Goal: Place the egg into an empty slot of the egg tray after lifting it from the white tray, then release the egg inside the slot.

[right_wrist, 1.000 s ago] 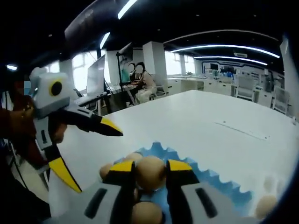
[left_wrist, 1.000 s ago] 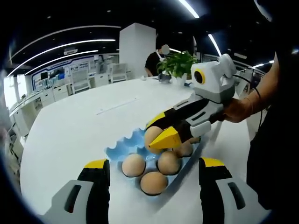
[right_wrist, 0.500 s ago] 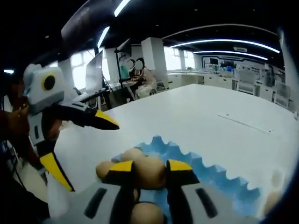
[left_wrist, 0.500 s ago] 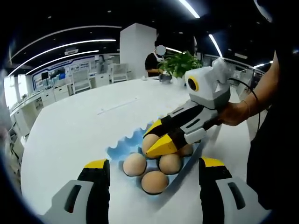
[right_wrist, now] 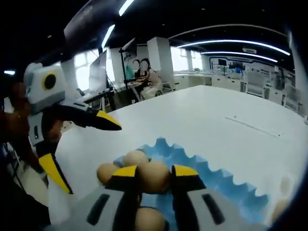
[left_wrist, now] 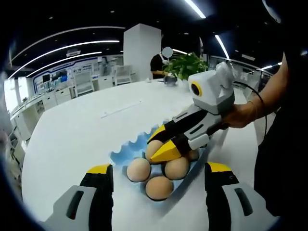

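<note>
1. As seen in the left gripper view, the right gripper (left_wrist: 161, 150) has been lowered a little over the last second, so that the egg (left_wrist: 152, 148) clamped between its yellow tips now sits down among the other eggs in the egg tray (left_wrist: 126, 153) rather than above them.
2. From this it is judged that the carry is nearly finished: the egg appears to be at or just over a slot, and the release has not yet been made.
3. Three more eggs (left_wrist: 159, 187) are seen in the near slots of the blue egg tray, which lies toward the near edge of the white table (left_wrist: 72, 139); the slots toward the tray's far scalloped edge look empty.
4. The left gripper (left_wrist: 159, 185) is held wide open, empty, with its yellow-tipped jaws on either side of the tray's near end and touching nothing.
5. In the right gripper view, the right gripper (right_wrist: 155, 177) is closed on the egg (right_wrist: 155, 176), which is held level between the two yellow pads just above the blue tray (right_wrist: 216, 183).
6. Compared with a second ago, more of the neighbouring eggs (right_wrist: 136, 158) is shown beside and behind the held one, which fits a descent into the tray.
7. The held egg looks pale brown, smooth, matte and unbroken; its lower half is hidden by the jaws, so contact with the slot cannot be confirmed.
8. The left gripper (right_wrist: 77, 144) is seen at the left, its jaws spread and well apart from the tray.
</note>
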`<state>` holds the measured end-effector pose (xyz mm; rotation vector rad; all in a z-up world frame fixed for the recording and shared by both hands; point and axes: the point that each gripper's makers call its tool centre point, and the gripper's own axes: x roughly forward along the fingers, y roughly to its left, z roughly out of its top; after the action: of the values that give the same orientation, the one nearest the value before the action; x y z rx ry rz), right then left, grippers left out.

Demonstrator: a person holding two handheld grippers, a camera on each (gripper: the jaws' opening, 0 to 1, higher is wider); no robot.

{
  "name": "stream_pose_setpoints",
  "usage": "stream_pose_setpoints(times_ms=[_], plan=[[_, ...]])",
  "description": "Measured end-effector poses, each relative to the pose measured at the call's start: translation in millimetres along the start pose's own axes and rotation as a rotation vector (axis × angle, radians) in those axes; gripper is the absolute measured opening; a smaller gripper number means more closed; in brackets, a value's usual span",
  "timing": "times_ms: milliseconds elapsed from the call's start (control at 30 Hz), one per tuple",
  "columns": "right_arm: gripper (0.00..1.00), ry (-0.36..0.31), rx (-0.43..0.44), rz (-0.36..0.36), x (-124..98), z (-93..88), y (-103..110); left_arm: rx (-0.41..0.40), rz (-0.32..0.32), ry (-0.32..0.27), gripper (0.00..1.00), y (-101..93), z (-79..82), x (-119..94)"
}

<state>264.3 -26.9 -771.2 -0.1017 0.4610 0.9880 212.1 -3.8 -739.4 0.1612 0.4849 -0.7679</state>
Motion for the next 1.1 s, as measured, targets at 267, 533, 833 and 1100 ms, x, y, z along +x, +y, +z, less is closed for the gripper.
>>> stream_pose_setpoints(times_ms=[267,533,833,1100], plan=[[0.26,-0.041,0.101,-0.040,-34.6,-6.8,-11.3,0.005,-0.001,-0.010,0.77,-2.4,2.6,-0.1],[0.24,-0.141,0.152,-0.158,-80.5,2.8,-42.0,0.010,-0.011,-0.007,0.77,-5.4,3.0,2.4],[0.24,-0.163,0.205,-0.428,-156.0,-22.7,-105.4,0.007,-0.003,-0.012,0.78,-2.4,3.3,1.1],[0.24,-0.168,0.239,-0.737,-237.9,-52.3,-167.9,0.004,-0.006,-0.015,0.78,-2.6,3.6,1.4]])
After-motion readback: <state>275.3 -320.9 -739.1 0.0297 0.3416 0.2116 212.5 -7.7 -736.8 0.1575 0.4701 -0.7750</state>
